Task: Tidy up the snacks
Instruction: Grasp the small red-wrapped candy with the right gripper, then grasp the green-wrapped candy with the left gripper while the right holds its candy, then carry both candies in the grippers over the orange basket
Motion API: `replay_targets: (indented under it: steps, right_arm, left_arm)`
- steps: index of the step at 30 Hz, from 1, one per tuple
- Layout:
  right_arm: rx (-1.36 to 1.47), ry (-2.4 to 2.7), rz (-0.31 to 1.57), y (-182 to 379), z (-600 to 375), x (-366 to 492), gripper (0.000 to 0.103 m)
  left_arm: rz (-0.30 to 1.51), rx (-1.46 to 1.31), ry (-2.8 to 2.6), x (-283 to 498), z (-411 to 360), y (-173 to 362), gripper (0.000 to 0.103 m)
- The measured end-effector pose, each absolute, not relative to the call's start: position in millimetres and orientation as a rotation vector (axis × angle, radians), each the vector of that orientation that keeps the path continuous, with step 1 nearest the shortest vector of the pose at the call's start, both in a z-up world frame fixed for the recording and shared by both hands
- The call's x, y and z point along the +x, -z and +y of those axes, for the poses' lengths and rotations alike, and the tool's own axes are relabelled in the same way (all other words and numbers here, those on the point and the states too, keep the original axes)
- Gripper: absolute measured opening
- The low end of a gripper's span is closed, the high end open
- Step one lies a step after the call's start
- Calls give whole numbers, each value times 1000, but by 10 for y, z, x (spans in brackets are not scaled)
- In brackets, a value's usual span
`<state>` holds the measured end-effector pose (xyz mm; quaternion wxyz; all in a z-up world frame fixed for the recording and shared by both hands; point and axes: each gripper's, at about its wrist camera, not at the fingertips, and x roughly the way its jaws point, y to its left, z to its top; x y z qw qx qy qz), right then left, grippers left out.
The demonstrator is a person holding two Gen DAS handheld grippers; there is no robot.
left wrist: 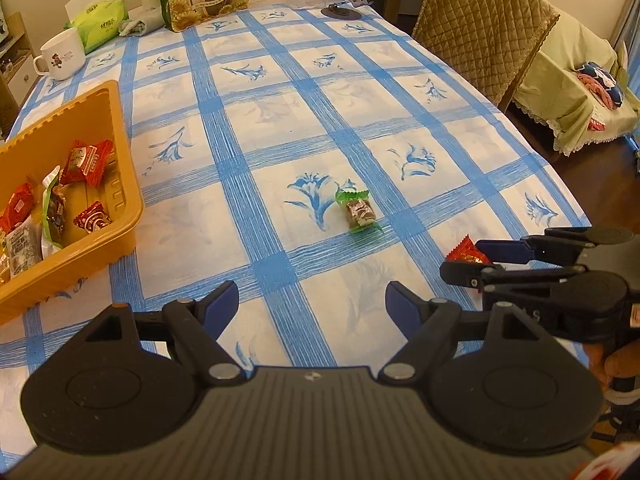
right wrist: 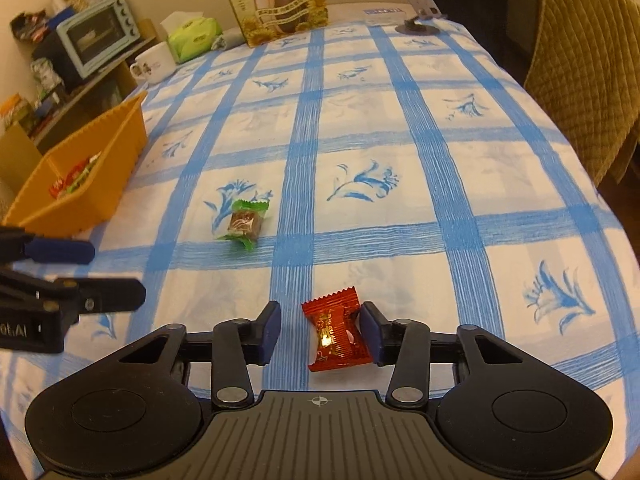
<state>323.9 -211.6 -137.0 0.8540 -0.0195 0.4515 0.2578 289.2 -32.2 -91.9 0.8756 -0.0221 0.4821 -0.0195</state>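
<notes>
Orange basket (left wrist: 120, 168) holds several snacks already. 2 remain on the bench (right wrist: 440, 184): a green candy (right wrist: 243, 222), and a red candy (right wrist: 335, 336) between the right tongs (right wrist: 320, 332), narrowed with a gap on one side. Left tongs (left wrist: 312, 300) wide, empty.

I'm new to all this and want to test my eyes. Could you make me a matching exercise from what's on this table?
Things:
1. red snack
2. green snack
3. orange basket
4. white mug

Places:
A. at the table's far end, beside the tissue pack
B. between the right tool's fingers
C. loose on the tablecloth, no tool around it
D. on the left, holding wrapped snacks

Pairs: 1-B, 2-C, 3-D, 4-A
</notes>
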Motion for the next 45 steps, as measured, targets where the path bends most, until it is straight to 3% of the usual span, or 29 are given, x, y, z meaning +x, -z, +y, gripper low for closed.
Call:
replay_targets:
  steps: [4,14,16,24,29,36,40,42,45]
  right_arm:
    - [-119,-553,922,1402,-2097,3185,27]
    - [35,-504,890,1189,-2441,3393,20]
    - [67,-495,884,1116,-2525,3455,2]
    - [149,-494,890,1030,-2730,3534,2]
    - [160,-477,907,1075,-2774,3552,2]
    - [175,-468,923,1125,-2801,3618,3]
    - [191,-479,932,1142,-2767,3697,5]
    - [195,-488,940,1158,-2724,3743,7]
    - [216,-492,945,1183,-2660,3815,27]
  left_arm:
    - [1005,-41,49,2951,-361,947,79]
    - [942,-58,69,3175,-497,1021,74]
    - [915,-69,71,3235,-520,1047,71]
    - [895,-49,52,3477,-630,1228,67]
    - [910,-31,52,3555,-715,1312,52]
    - [918,12,46,3575,-751,1365,19]
    - [913,10,35,3545,-704,1317,18]
    - [906,11,23,3509,-665,1269,18]
    - [892,0,-2,3428,-576,1179,18]
